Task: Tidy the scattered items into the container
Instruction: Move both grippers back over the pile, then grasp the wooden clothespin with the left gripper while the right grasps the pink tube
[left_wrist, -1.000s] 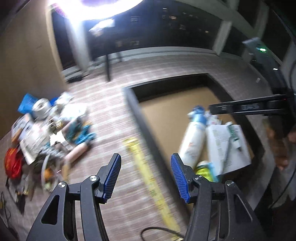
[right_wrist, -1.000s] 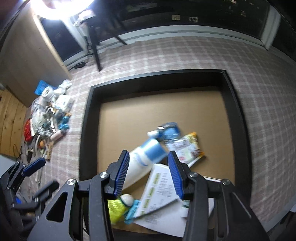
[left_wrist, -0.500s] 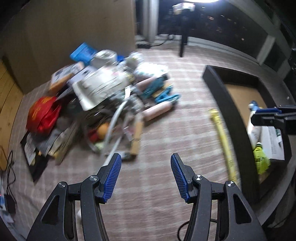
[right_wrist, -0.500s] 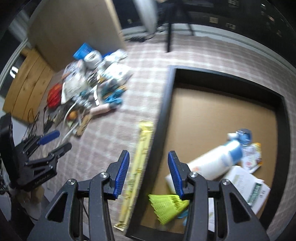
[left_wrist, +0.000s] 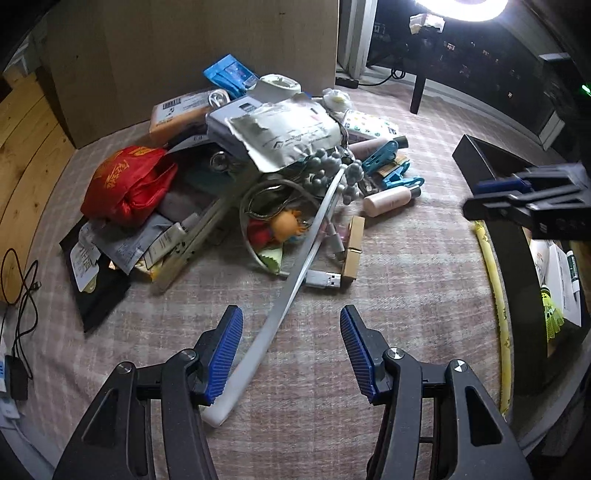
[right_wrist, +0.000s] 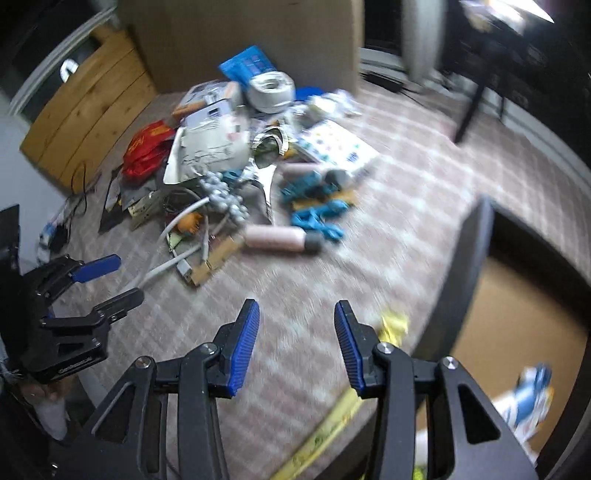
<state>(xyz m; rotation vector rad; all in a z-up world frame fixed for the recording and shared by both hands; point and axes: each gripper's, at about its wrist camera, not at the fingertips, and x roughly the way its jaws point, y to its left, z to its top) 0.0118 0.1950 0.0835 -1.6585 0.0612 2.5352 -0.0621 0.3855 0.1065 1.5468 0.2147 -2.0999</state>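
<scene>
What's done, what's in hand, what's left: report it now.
Done: a few items already lie in the black container, among them a neon shuttlecock and white papers.
In hand: nothing. The left gripper and right gripper are both open and empty over the carpet.
Left: most of it. The pile with the red bag, pink tube, white strip and yellow strip by the container's wall.

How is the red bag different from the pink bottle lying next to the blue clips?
The red bag is bright red with gold printing; the pink bottle is pale pink with a dark cap. The red bag is soft, crumpled and lumpy, while the pink bottle is a smooth, stiff tube lying flat on its side. The red bag sits at the pile's left edge, the pink bottle at its right. Both are outside the container.
</scene>
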